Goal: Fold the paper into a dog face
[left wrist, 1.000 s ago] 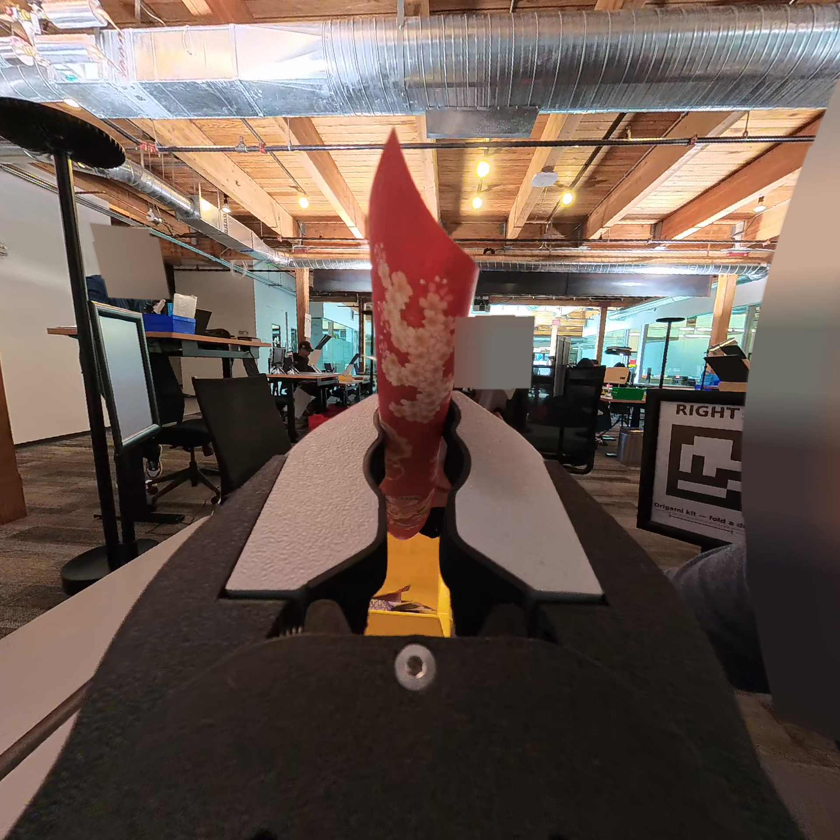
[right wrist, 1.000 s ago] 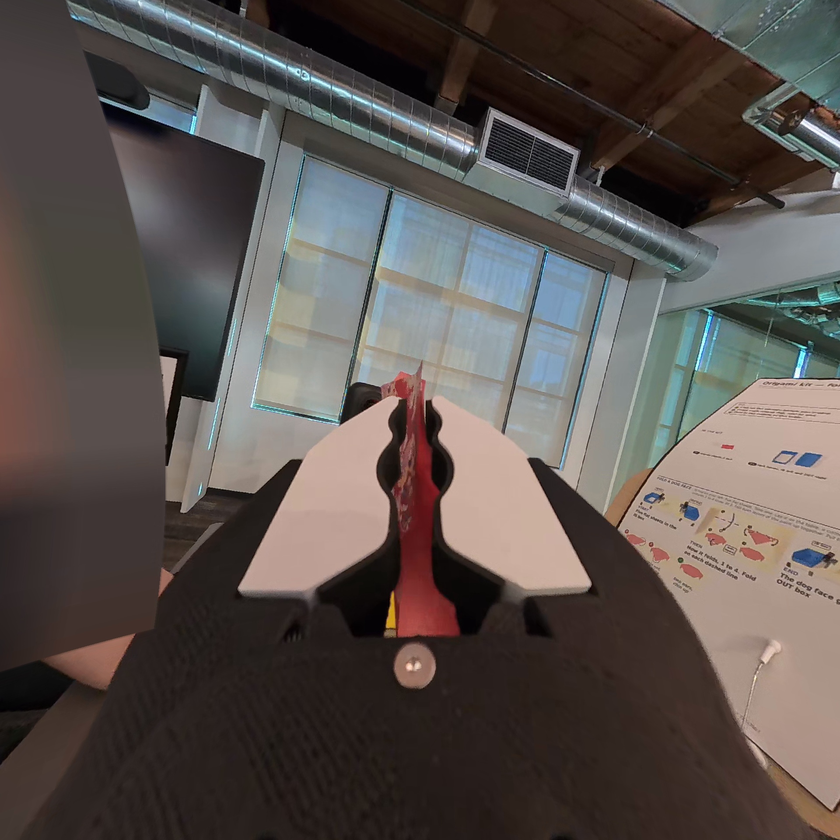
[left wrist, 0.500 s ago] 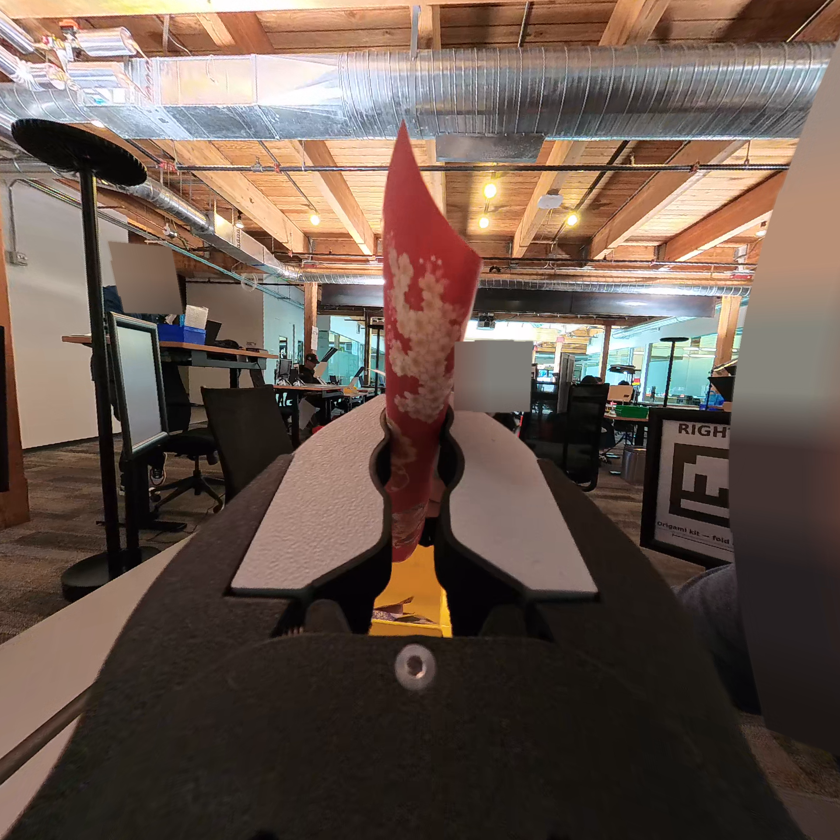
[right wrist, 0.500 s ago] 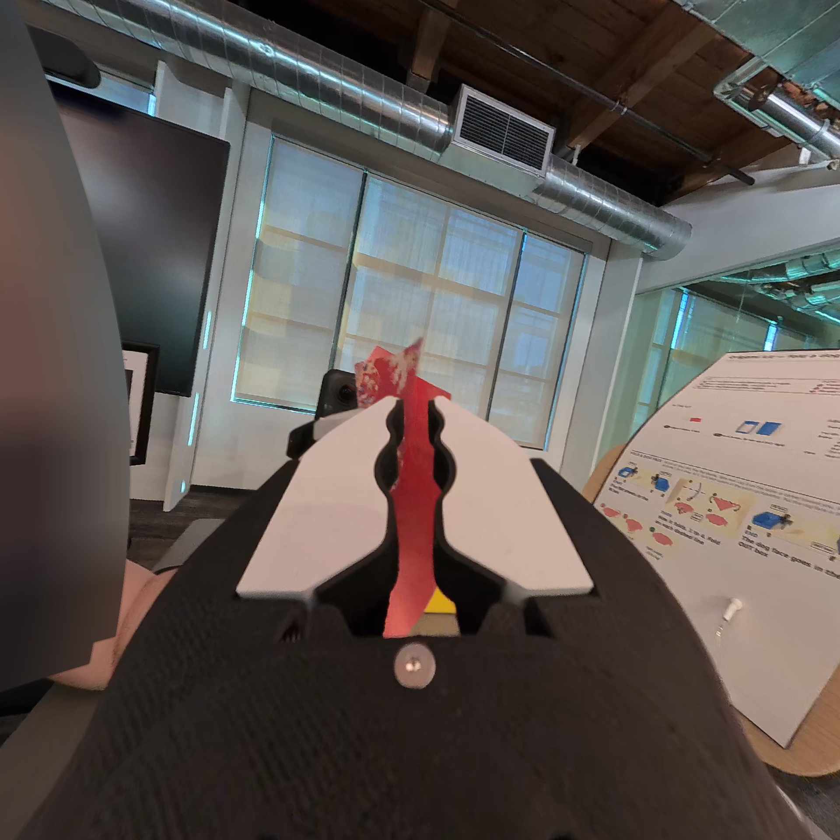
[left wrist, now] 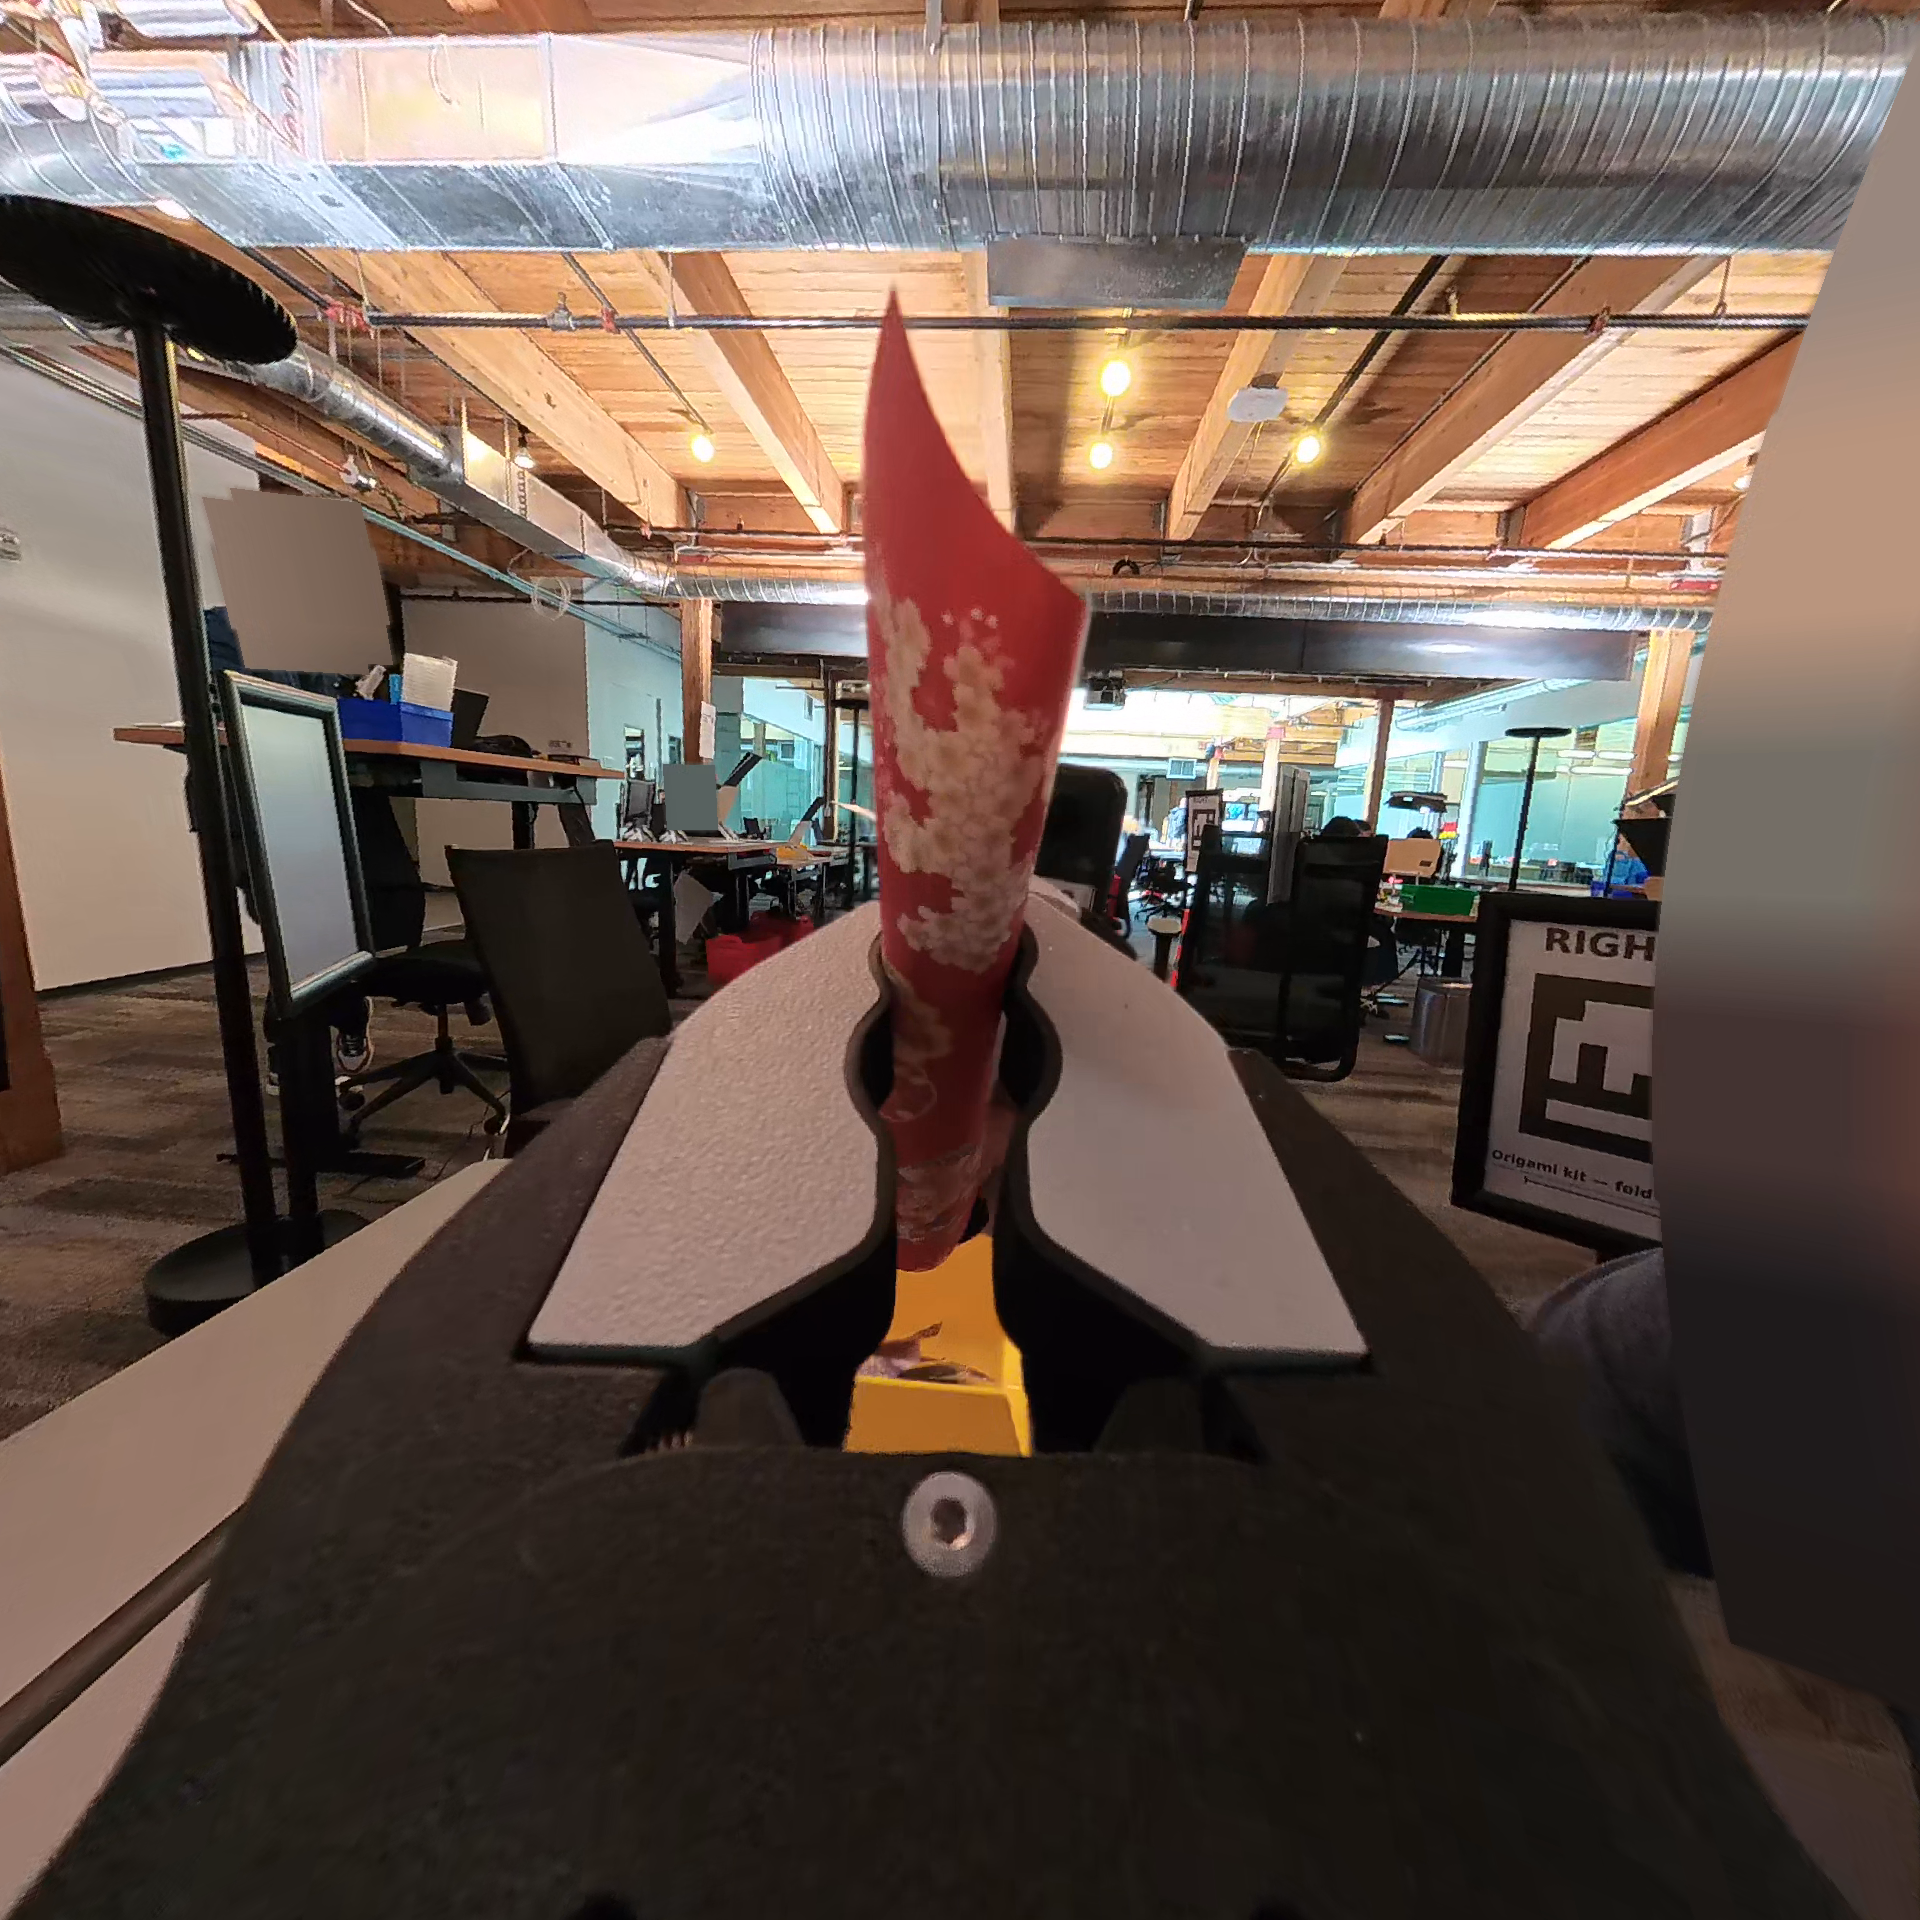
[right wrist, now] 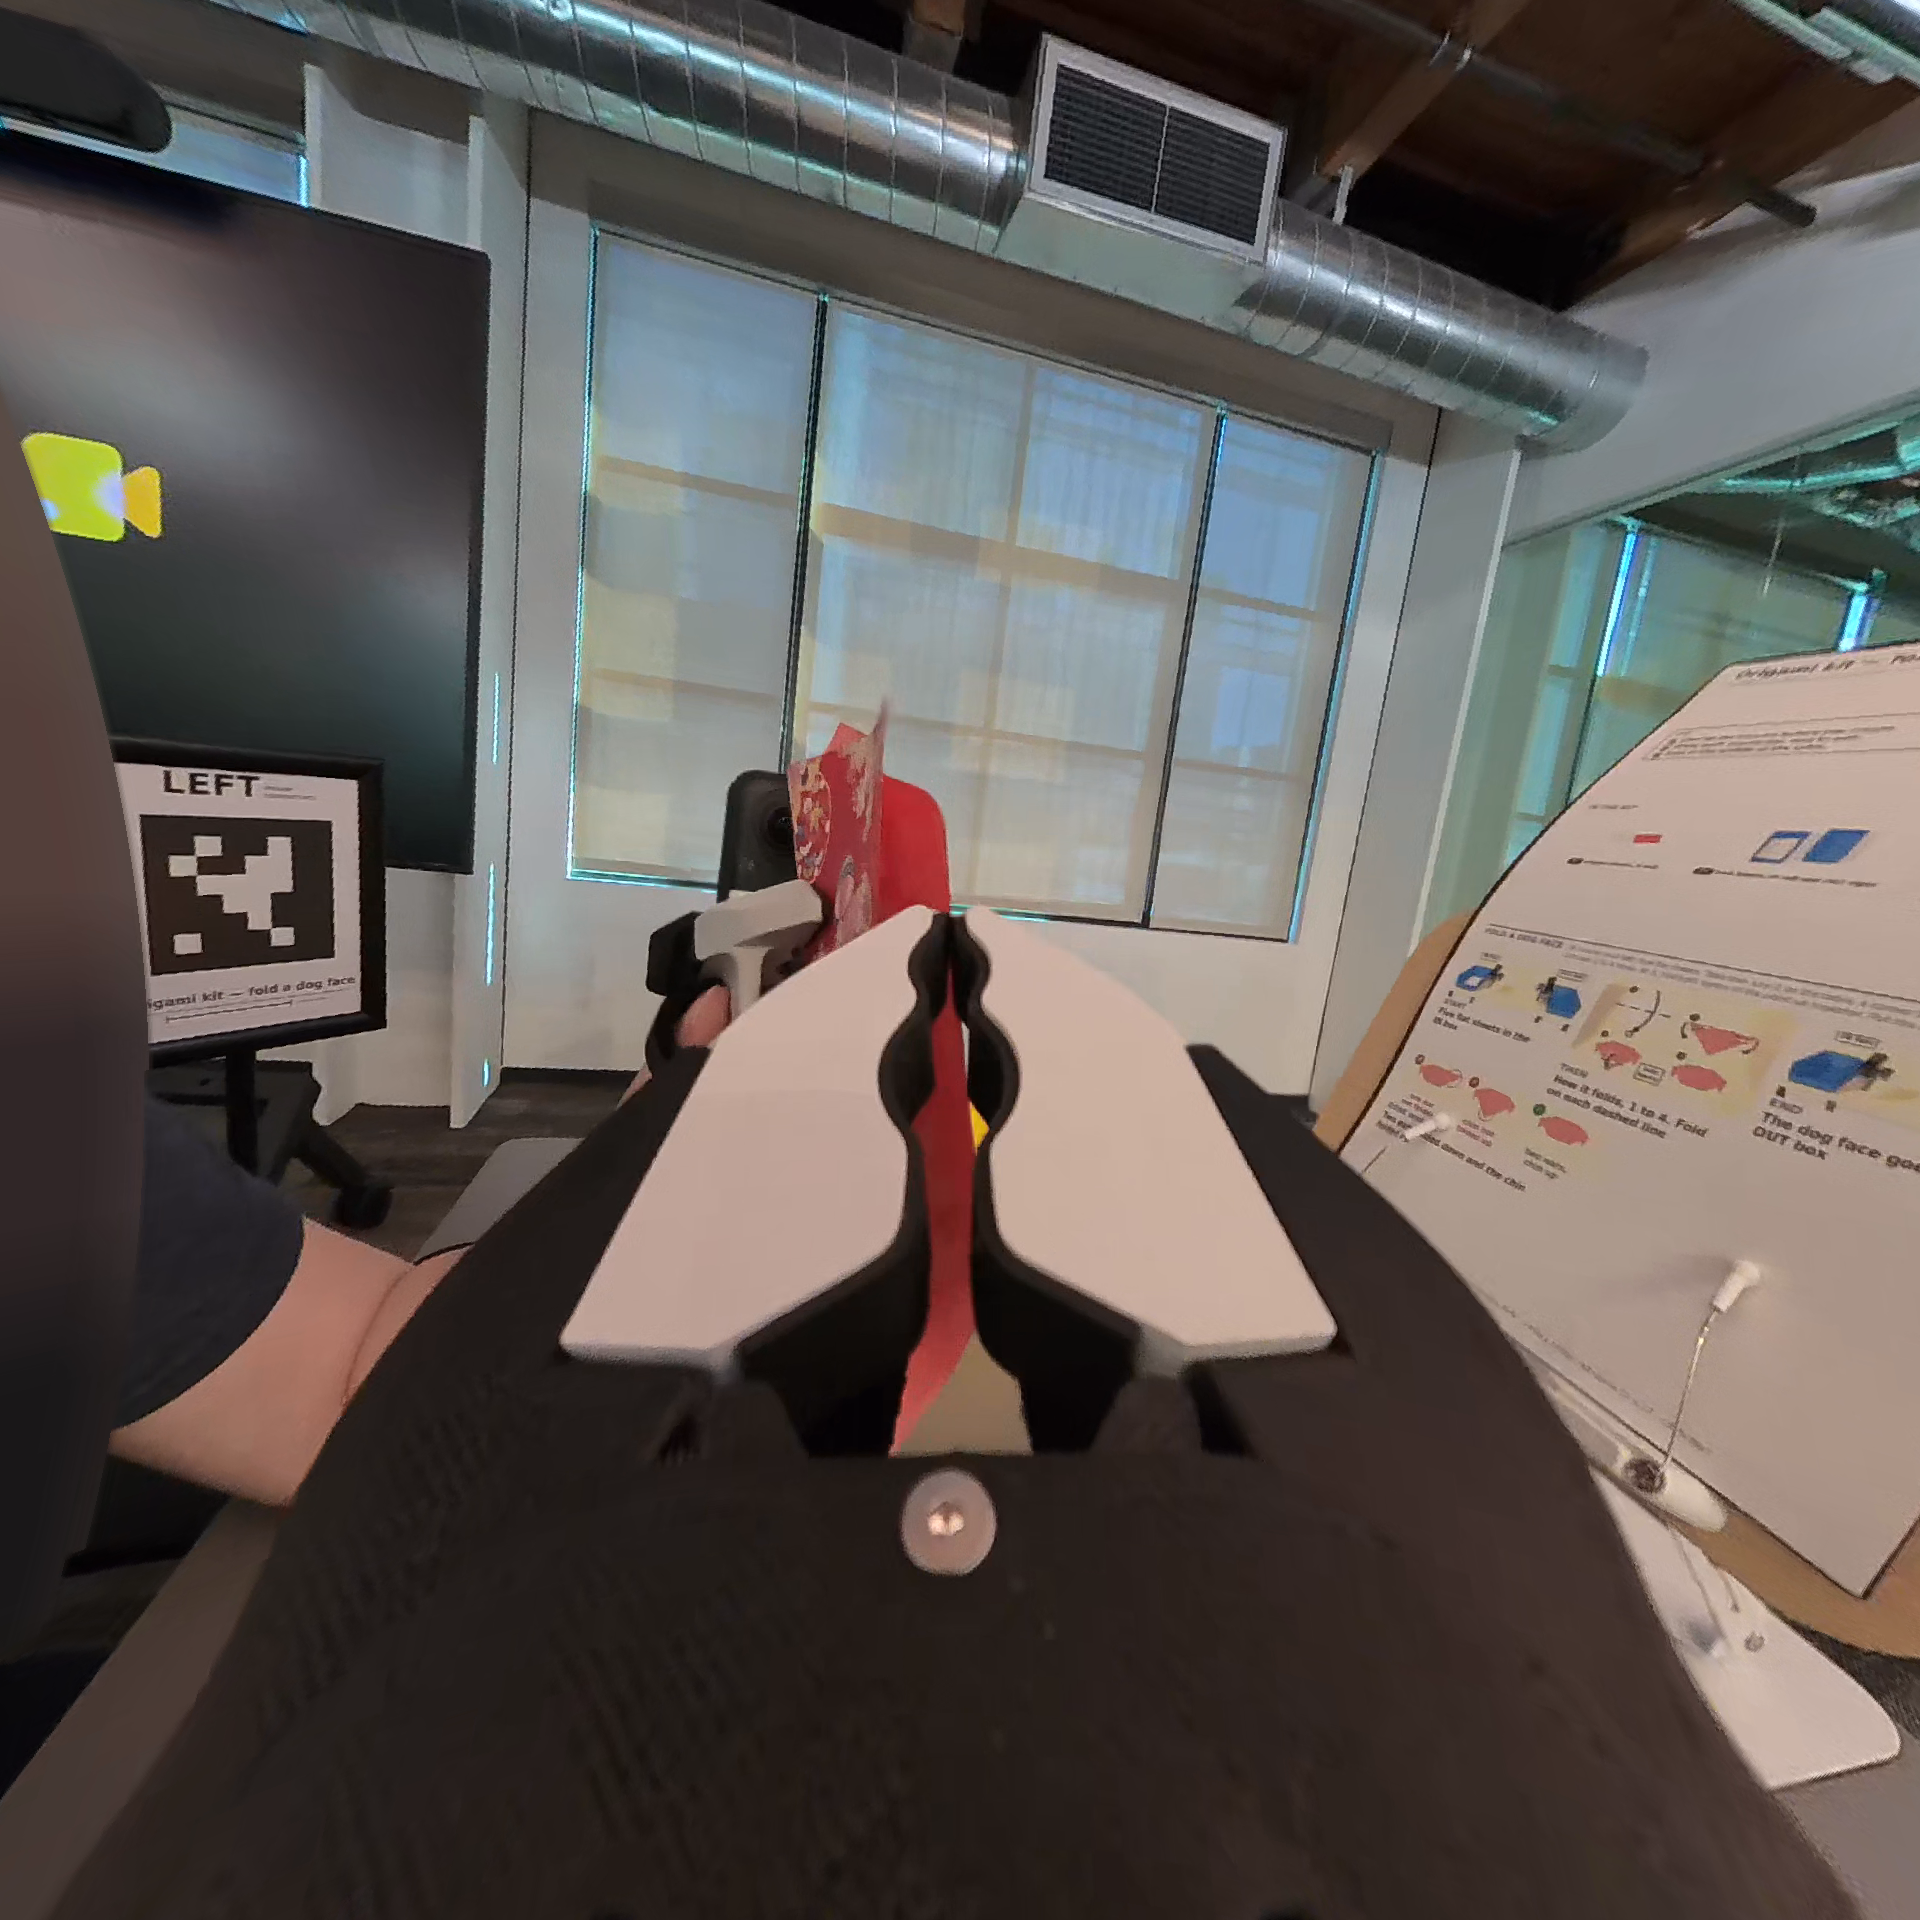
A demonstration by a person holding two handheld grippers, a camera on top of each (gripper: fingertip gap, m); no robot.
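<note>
A red paper (left wrist: 961, 748) with a white flower pattern stands up curled between the fingers of my left gripper (left wrist: 951, 935), which is shut on it and held in the air. My right gripper (right wrist: 951, 920) is shut on another part of the same red paper (right wrist: 945, 1195), seen edge-on between its jaws. Beyond its tips the patterned part of the paper (right wrist: 847, 842) sticks up. The left gripper (right wrist: 753, 930) shows there too, close behind the right gripper's tips, with a hand on it. A yellow box (left wrist: 940, 1403) shows below through the left jaws.
A framed marker sign (left wrist: 1558, 1070) stands at right in the left wrist view, another sign (right wrist: 249, 894) at left in the right wrist view. A white instruction board (right wrist: 1662, 1091) leans at right. A floor lamp pole (left wrist: 197, 727), office chairs (left wrist: 551, 966) and desks stand behind. The white table edge (left wrist: 156, 1403) lies low left. Some 5 cm of space lies between my two pairs of fingers.
The right gripper has tilted down and turned left, so the left gripper, the hand and the left sign now show. The left gripper holds the paper about as before.
</note>
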